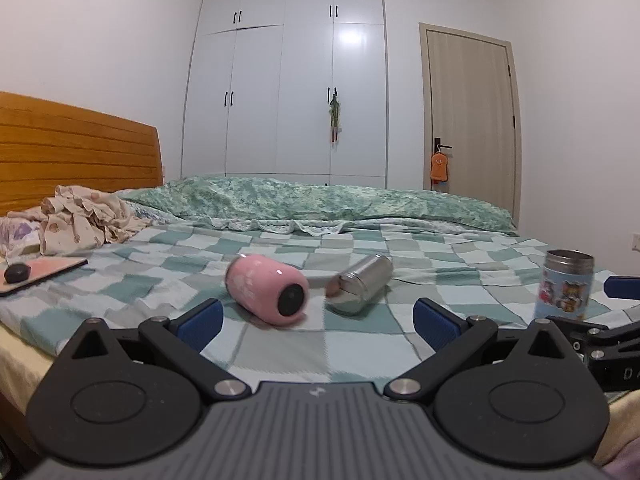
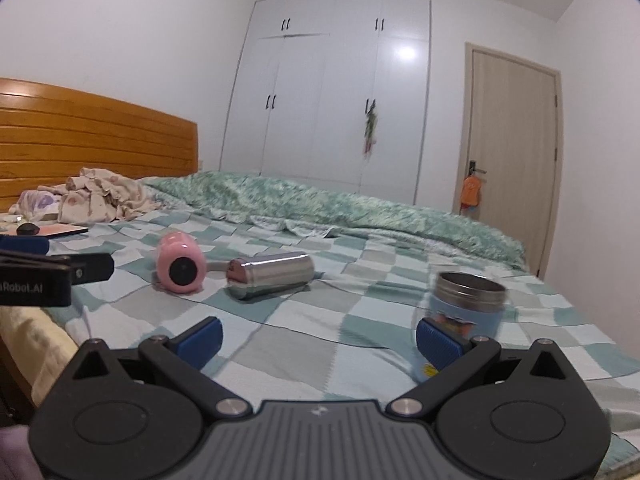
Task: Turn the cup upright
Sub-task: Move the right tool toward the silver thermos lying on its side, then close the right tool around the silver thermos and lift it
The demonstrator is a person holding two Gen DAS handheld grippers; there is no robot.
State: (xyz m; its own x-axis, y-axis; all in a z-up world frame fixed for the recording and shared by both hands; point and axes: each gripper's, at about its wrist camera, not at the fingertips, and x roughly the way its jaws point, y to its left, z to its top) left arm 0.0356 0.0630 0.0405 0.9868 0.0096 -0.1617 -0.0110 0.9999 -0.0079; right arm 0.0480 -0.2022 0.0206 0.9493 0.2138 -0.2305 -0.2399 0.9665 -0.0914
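Observation:
A pink cup (image 1: 267, 289) lies on its side on the checked bedsheet, its dark base toward me; it also shows in the right wrist view (image 2: 181, 268). A steel cup (image 1: 360, 289) lies on its side beside it (image 2: 271, 274). A blue cartoon-print cup (image 1: 565, 286) stands upright at the right (image 2: 466, 305). My left gripper (image 1: 318, 326) is open and empty, just short of the two lying cups. My right gripper (image 2: 319, 338) is open and empty; its right finger pad (image 2: 438, 346) is close in front of the upright cup.
A green quilt (image 1: 320, 200) lies bunched along the far side of the bed. Crumpled clothes (image 1: 80, 220), a flat pink tablet (image 1: 44, 270) and a dark round object (image 1: 17, 273) lie at the left by the wooden headboard (image 1: 72, 148). Wardrobe and door stand behind.

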